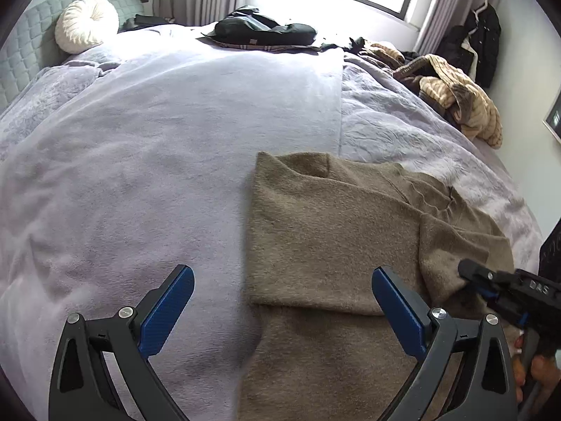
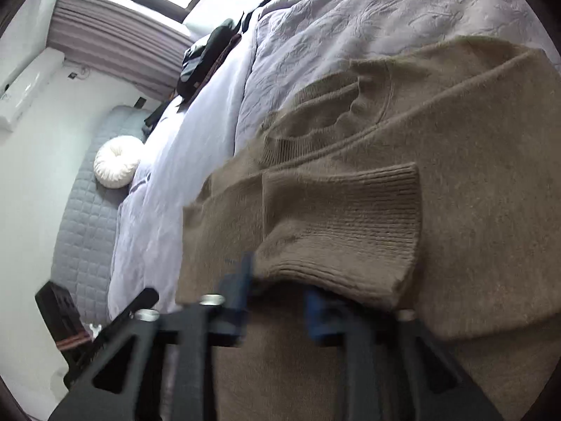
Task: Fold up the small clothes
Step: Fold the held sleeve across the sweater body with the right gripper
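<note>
One brown sweater (image 1: pixel 333 231), two hand-held grippers, one bed (image 1: pixel 157 140)

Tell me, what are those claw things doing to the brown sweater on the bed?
A person is folding a brown sweater on the bed with two hand-held tools. The left tool hovers open above the sweater, holding nothing. The right tool is at the ribbed cuff of one sleeve; the blurred picture hides whether it pinches it. The sweater is partly folded.

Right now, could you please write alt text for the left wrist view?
A brown sweater lies partly folded on a lilac blanket, with the open left gripper above its near edge. The right gripper pinches the sweater at right.
</note>
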`<state>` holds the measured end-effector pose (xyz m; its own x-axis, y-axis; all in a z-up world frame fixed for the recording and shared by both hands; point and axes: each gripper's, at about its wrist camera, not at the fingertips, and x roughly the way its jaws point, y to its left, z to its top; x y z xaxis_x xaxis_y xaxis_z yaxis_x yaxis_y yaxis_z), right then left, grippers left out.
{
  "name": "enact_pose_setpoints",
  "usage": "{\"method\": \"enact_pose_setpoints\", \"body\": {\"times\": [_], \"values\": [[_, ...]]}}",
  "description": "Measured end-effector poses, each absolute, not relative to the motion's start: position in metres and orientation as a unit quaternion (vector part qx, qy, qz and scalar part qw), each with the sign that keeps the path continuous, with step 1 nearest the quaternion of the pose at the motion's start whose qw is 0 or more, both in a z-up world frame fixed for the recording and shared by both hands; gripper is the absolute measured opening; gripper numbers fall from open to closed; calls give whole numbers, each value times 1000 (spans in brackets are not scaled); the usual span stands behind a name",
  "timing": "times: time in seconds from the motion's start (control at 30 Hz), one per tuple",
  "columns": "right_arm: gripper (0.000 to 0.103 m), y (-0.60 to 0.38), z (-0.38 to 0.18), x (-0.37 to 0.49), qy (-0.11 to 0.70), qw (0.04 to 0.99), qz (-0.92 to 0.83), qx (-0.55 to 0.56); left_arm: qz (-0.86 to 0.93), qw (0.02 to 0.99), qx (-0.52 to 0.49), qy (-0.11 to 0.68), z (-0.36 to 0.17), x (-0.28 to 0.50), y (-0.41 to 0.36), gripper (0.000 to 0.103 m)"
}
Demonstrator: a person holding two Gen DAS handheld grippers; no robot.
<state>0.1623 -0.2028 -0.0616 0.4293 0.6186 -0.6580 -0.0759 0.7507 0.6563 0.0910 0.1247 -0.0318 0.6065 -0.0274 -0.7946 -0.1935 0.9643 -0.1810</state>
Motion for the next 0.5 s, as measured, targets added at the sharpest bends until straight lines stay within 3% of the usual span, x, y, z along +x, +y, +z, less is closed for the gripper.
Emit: {"method": "enact_pose_setpoints", "body": {"times": [0.17,0.3,0.37,0.4,0.43,0.5], "values": [[18,-126,-35,164,471,823,287,137,71,891,-118,432,-29,80,149,102],[24,-66,-41,151,492,811,315,10,86,886,-130,436,-32,76,170,102],[32,-57,-46,142,503,801,324,-10,80,885,-134,440,-33,78,172,102],[44,-59,-45,137,502,802,324,-9,71,884,-134,442,-34,80,170,102],[49,-68,-44,131,500,803,324,0,58,883,-134,445,-35,83,165,102],[54,-89,-41,124,500,805,319,29,30,882,-132,451,-36,89,153,102]]}}
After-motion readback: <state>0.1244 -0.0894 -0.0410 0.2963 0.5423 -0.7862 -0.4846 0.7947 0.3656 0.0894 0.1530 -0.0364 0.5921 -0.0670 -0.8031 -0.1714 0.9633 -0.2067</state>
